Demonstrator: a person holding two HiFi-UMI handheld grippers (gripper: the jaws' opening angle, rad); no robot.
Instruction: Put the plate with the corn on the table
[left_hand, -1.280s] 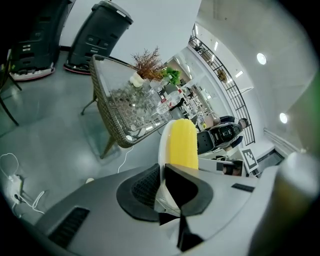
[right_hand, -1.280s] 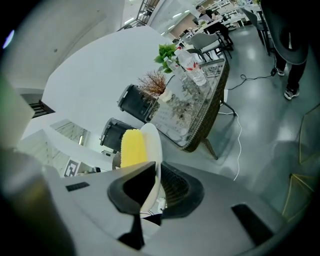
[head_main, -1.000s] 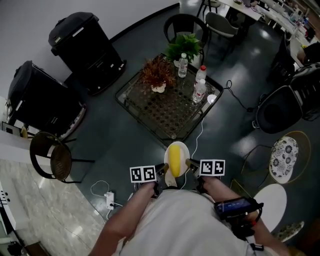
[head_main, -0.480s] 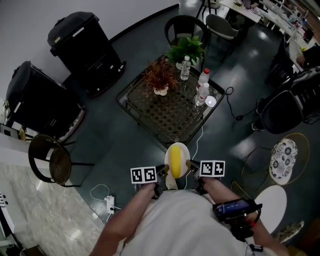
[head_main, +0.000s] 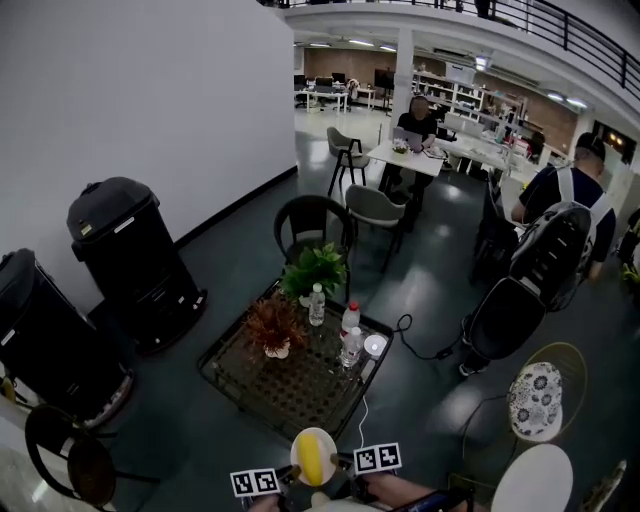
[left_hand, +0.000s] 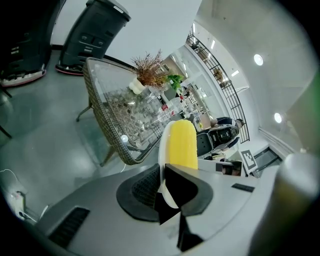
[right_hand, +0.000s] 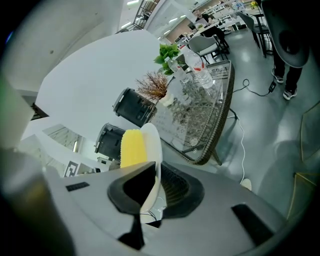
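White round plate (head_main: 322, 438) carrying one yellow corn cob (head_main: 312, 460) hangs in the air just short of the glass-topped wicker table (head_main: 290, 395), low in the head view. Only the gripper views show the hold: the left gripper (left_hand: 167, 172) is clamped on one rim and the right gripper (right_hand: 152, 175) on the opposite rim, with the plate edge-on between each pair of jaws. The head view alone gives the tabletop count: three plastic bottles (head_main: 351, 318), two potted plants (head_main: 315, 268), one small white disc (head_main: 376, 345). Two black bins (head_main: 130, 255) stand at the left. Compared with a second ago, the head camera looks higher, taking in the room beyond; the plate remains off the table.
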